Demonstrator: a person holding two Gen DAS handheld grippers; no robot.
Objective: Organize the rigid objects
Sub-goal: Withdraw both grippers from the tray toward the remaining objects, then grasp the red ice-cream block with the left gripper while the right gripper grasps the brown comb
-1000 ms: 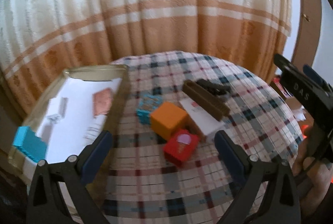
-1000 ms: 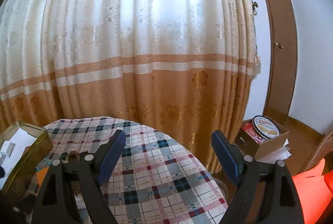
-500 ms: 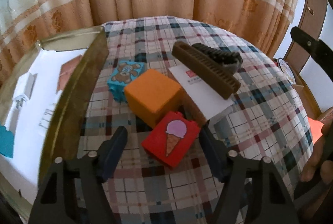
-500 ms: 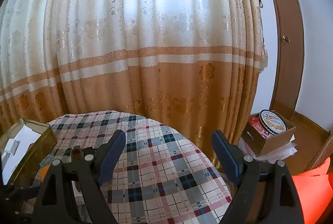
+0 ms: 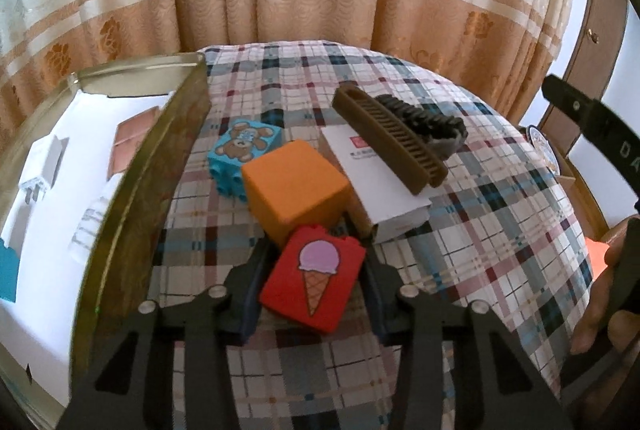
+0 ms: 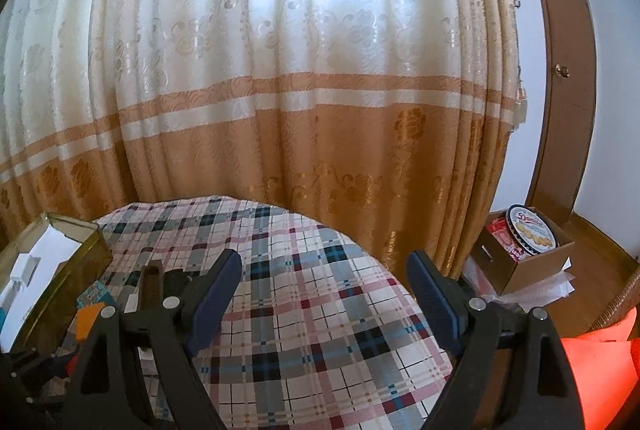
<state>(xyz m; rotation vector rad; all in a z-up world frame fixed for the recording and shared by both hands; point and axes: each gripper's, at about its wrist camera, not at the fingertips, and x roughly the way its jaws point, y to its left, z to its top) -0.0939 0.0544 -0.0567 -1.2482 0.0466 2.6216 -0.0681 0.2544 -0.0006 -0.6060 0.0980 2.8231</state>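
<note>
Red plastic fills the gap between the left gripper's [image 5: 314, 294] fingers [image 5: 248, 294]: a red block [image 5: 314, 280] with an ice-cream cone picture on its upper face. The fingers have just been closing, and they now sit against both sides of the block, clenched on it. The block rests low over the checked cloth [image 5: 500, 214] that covers the round worktop.

Just behind the red block sits an orange cube [image 5: 294, 180], touching or nearly touching it. Behind the cube, to the left, is a small blue block [image 5: 242, 150] printed with a teddy bear. To the right of the cube lies a white box [image 5: 380, 186], and a brown comb [image 5: 390, 142] lies slantwise across its top, with a dark ridged thing [image 5: 424, 122] just behind the comb. Along the left edge of the worktop stands a gold-rimmed tin [image 5: 160, 166], its inside lined with white paper. A teal piece [image 5: 8, 274] shows at the tin's near left side.

A person's hand [image 5: 600, 290] grips the other tool's handle at the right edge of the left view.

The right gripper [image 6: 324, 298] hangs above the far right part of the worktop, its fingers [image 6: 218, 294] released and spread wide, with only cloth showing between them. A cream and orange curtain [image 6: 280, 90] hangs behind the worktop, and a cardboard box [image 6: 528, 254] holding a round biscuit tin [image 6: 530, 230] sits on the floor by the door.
</note>
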